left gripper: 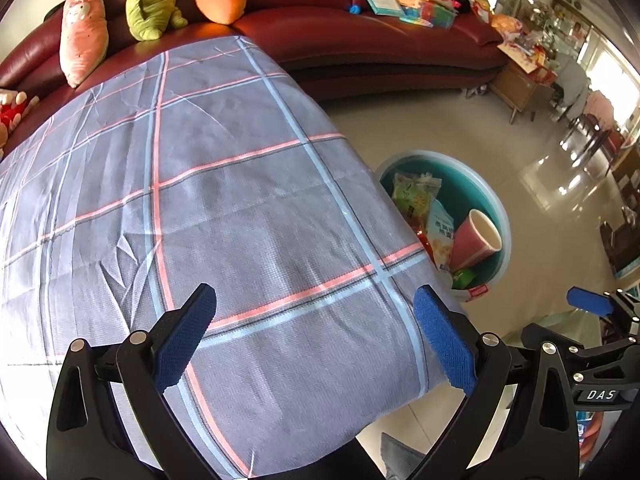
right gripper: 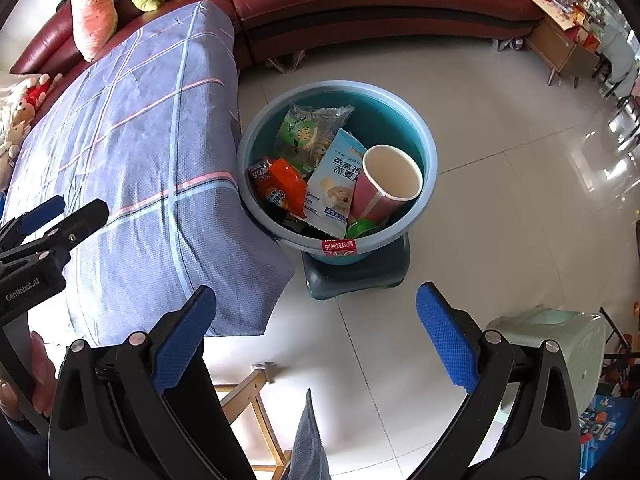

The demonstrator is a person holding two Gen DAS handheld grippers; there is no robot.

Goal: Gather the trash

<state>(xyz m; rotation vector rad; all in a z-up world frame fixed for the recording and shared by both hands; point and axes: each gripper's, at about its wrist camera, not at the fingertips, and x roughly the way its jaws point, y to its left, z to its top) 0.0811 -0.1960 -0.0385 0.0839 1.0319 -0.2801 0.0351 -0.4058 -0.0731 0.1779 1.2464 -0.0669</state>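
Observation:
A blue trash basin (right gripper: 430,152) stands on a grey stool beside the table; it also shows in the left wrist view (left gripper: 502,216). In it lie a pink paper cup (right gripper: 382,188), a white snack bag (right gripper: 332,184), an orange wrapper (right gripper: 282,186), a green wrapper (right gripper: 308,132) and a green lid. My left gripper (left gripper: 316,328) is open and empty over the plaid tablecloth (left gripper: 200,200). My right gripper (right gripper: 316,328) is open and empty above the floor, short of the basin.
A red sofa (left gripper: 360,40) with plush toys and books curves behind the table. A pale green stool (right gripper: 560,336) stands at the right, a wooden chair frame (right gripper: 248,396) below. A side cabinet (right gripper: 560,48) stands far right.

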